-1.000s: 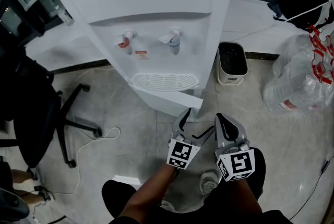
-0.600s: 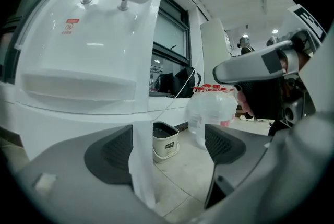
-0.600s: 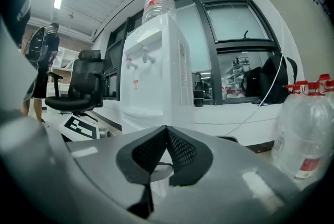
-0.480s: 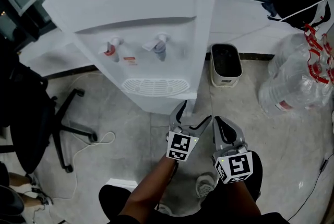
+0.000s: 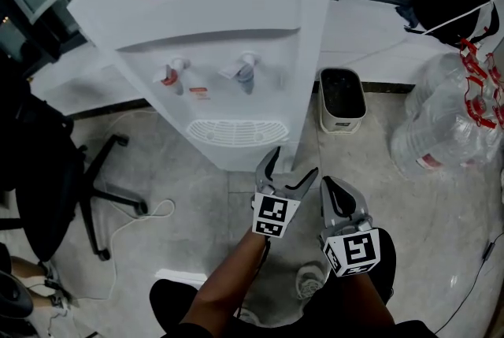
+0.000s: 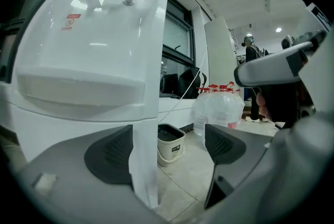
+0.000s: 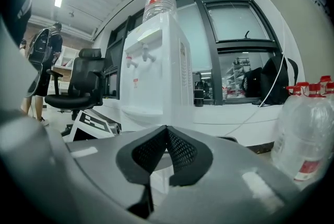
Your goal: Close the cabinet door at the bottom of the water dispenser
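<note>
The white water dispenser [image 5: 228, 5] stands on the tiled floor, with its two taps and drip tray facing me. My left gripper [image 5: 290, 163] is open at the foot of its front right corner. In the left gripper view the white vertical edge of the bottom cabinet door [image 6: 143, 165] stands between the open jaws of the left gripper [image 6: 167, 150], close to the left pad, and neither pad presses on it. My right gripper [image 5: 335, 187] hangs beside it, a little farther from the dispenser [image 7: 156, 77]. The pads of the right gripper [image 7: 167, 131] meet with nothing between them.
A small white bin [image 5: 341, 98] stands on the floor right of the dispenser. Big clear water bottles [image 5: 453, 120] lie at the right. A black office chair [image 5: 55, 171] stands at the left, with a white cable [image 5: 150, 214] looping on the floor nearby.
A second ago the bottom door stuck out towards the grippers as a white slab. Now it no longer juts from the front. My left gripper has moved in towards the dispenser.
</note>
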`<state>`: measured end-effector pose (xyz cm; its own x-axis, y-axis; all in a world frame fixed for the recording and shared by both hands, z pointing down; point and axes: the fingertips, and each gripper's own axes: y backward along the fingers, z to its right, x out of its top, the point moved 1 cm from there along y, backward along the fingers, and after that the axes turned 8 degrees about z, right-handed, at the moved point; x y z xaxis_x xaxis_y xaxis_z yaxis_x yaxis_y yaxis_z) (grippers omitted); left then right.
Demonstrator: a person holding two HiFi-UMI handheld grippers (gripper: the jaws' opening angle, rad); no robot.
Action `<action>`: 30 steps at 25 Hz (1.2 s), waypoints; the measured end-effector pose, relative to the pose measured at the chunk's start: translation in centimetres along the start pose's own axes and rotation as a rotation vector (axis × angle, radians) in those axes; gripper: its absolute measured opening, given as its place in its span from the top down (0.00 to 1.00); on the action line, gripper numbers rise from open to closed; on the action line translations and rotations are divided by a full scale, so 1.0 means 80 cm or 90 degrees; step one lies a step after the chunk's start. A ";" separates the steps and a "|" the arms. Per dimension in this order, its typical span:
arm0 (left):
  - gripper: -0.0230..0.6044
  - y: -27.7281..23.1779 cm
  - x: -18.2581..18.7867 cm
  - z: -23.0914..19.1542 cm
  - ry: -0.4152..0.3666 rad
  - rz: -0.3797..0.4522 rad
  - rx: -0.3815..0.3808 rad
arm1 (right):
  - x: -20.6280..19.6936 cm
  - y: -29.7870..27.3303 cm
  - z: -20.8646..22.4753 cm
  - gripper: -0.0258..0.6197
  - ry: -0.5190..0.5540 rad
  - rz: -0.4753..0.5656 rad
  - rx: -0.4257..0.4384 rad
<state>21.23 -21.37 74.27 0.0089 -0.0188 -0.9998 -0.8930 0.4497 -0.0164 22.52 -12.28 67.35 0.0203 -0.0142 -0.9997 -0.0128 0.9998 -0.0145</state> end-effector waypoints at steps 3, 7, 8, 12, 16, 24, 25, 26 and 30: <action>0.24 0.009 0.004 0.005 -0.001 0.004 -0.005 | 0.001 -0.001 -0.001 0.96 0.005 0.000 -0.001; 0.25 0.031 0.008 0.004 0.001 0.007 0.000 | 0.010 -0.002 -0.012 0.95 0.014 0.008 0.004; 0.26 0.037 0.010 0.002 -0.001 0.008 0.001 | 0.013 -0.003 -0.016 0.95 0.022 0.011 0.007; 0.30 0.068 0.022 -0.001 -0.006 0.019 0.009 | 0.013 -0.005 -0.028 0.95 0.026 0.015 0.013; 0.39 0.100 0.034 -0.009 -0.013 0.030 0.035 | 0.018 -0.010 -0.035 0.96 0.033 0.019 0.009; 0.70 0.155 0.075 -0.031 -0.032 0.082 0.105 | 0.009 -0.022 -0.060 0.95 0.038 0.011 0.019; 0.74 0.159 0.075 -0.036 -0.034 0.082 0.113 | 0.010 -0.025 -0.065 0.95 0.043 0.012 0.025; 0.79 0.164 0.076 -0.040 -0.035 0.083 0.121 | 0.011 -0.026 -0.070 0.95 0.048 0.013 0.032; 0.94 0.177 0.072 -0.062 -0.033 0.078 0.140 | 0.008 -0.033 -0.088 0.96 0.063 0.010 0.053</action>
<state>6.40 -19.51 68.37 -0.0649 0.0906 -0.9938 -0.7691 0.6299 0.1077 15.50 -15.02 66.62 -0.0773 0.0038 -0.9970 0.0705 0.9975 -0.0017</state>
